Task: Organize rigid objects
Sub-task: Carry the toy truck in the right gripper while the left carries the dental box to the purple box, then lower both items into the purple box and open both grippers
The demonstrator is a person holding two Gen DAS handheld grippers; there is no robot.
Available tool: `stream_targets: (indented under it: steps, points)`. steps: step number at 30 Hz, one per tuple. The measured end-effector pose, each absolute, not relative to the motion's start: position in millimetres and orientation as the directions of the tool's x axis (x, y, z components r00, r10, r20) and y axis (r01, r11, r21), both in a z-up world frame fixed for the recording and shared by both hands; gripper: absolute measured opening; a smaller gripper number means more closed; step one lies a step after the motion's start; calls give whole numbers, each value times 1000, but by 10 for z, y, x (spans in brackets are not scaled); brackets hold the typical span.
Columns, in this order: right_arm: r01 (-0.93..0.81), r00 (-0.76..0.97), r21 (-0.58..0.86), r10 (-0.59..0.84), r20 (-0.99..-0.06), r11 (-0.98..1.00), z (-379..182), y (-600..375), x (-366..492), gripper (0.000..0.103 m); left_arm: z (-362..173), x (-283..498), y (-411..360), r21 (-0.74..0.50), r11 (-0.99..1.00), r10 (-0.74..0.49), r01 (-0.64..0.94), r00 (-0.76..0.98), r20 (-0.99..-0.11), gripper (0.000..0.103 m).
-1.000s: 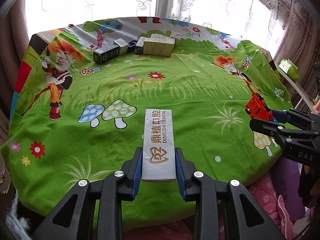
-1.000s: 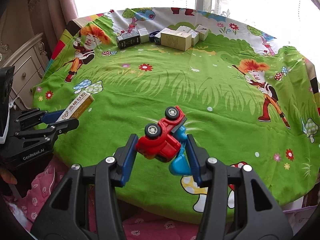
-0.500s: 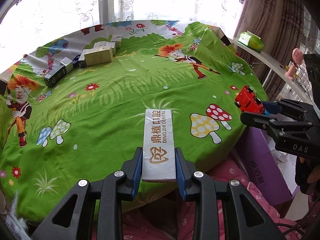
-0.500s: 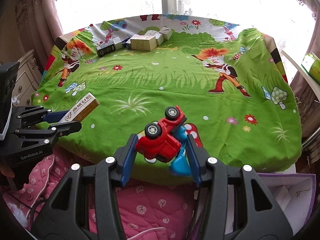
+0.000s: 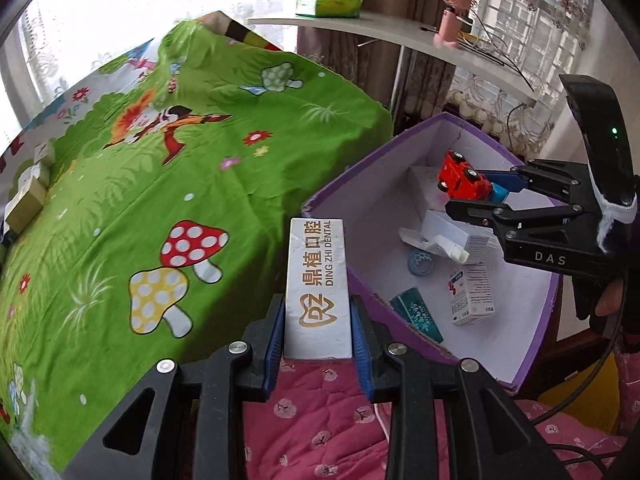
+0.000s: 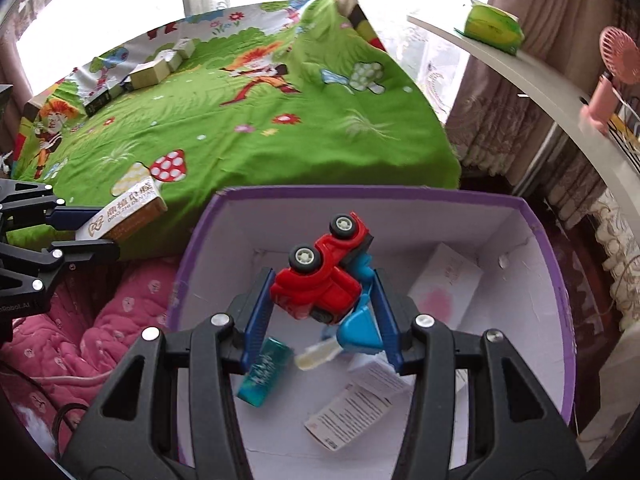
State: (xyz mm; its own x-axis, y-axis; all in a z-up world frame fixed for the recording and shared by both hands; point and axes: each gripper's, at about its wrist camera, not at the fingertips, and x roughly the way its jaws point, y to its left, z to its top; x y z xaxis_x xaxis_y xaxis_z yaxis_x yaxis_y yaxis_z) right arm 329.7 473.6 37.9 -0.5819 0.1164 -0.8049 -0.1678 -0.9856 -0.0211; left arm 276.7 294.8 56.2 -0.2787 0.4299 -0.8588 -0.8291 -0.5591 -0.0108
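Left gripper [image 5: 318,320] clamped on white dental box [image 5: 317,284], held over the near rim of purple storage box [image 5: 538,332]; right gripper [image 6: 320,312] closed on red toy truck [image 6: 326,272], suspended above the box's white interior, green tablecloth [image 6: 240,120] beyond

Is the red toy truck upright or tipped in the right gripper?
Tipped. The red toy truck lies on its side between the right gripper's blue pads, wheels facing the camera, above the purple box.
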Motion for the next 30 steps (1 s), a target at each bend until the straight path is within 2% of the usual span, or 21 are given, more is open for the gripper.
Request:
stream_targets:
  steps: [5, 8, 12, 16, 19, 22, 24, 29, 30]
  points:
    - [-296, -503, -33, 186, -844, -954, 130, 5245, 3608, 52, 315, 2919, 3387, -20, -486, 403, -874, -204, -892, 32]
    - [-350, -461, -51, 219, -860, -936, 28, 5453, 3753, 52, 214, 2971, 3555, 42, -472, 359, -881, -236, -903, 32]
    - [-387, -420, -69, 242, -875, -920, -49, 5634, 3889, 52, 228, 2924, 3727, 67, -482, 340, -873, -257, -905, 32]
    - [-412, -408, -85, 267, -873, -907, -30, 5743, 3964, 52, 302, 3014, 3792, 166, -505, 334, -847, -370, -867, 32]
    - [-428, -393, -87, 272, -878, -899, -63, 5809, 3980, 52, 479, 3148, 3737, 218, -503, 389, -837, -444, -807, 32]
    - [-430, -360, -94, 267, -894, -898, -206, 5782, 3959, 52, 647, 3258, 3774, 176, -443, 480, -879, -398, -781, 32]
    - [-426, -354, -98, 265, -897, -900, -237, 5743, 3951, 52, 602, 3246, 3943, 182, -401, 476, -898, -374, -796, 32]
    - [-421, -322, -164, 316, -892, -892, -176, 5723, 3914, 53, 139, 3056, 4272, 84, -393, 380, -916, -245, -892, 33]
    - [-423, -312, -166, 316, -896, -891, -171, 5735, 3904, 63, 55, 3035, 4288, 67, -405, 359, -912, -226, -906, 36]
